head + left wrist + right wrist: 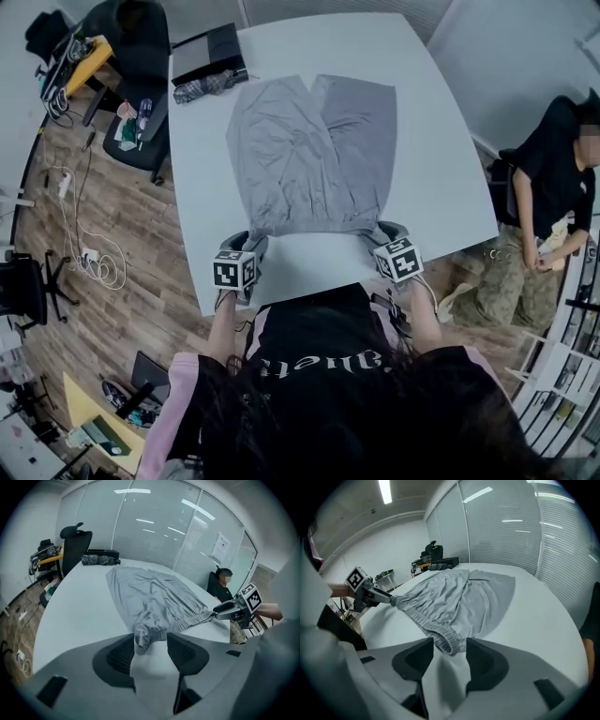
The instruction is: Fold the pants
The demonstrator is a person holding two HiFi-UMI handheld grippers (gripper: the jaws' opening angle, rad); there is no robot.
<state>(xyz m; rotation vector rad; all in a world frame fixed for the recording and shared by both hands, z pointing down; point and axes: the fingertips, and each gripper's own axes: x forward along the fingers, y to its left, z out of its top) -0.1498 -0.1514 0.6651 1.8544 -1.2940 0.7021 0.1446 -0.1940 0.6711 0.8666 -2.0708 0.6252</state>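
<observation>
Both tools wide open, nothing clamped. Your left tool (pixel 150 645) has the left corner of the waistband (pixel 314 228) lying loose between its jaws, your right tool (pixel 449 649) the same with the right corner; pads aren't pressing on either

The pants (pixel 309 155) lie flat on the white tabletop (pixel 441 159), centre of the head view

Key relation: the long axis runs from bottom-centre toward the top of frame, with the waistband at the bottom end right at your tools and the hems at the far top end. Each tool is equally near its own corner, so neither arm has the advantage

My guess: close on both corners, then carry the waistband up-frame along that axis to the hems

Count: one pair of pants, two legs side by side, two tools, one tabletop, one crumpled dark cloth (pixel 208 86) at the tabletop's upper left, well apart from the pants
</observation>
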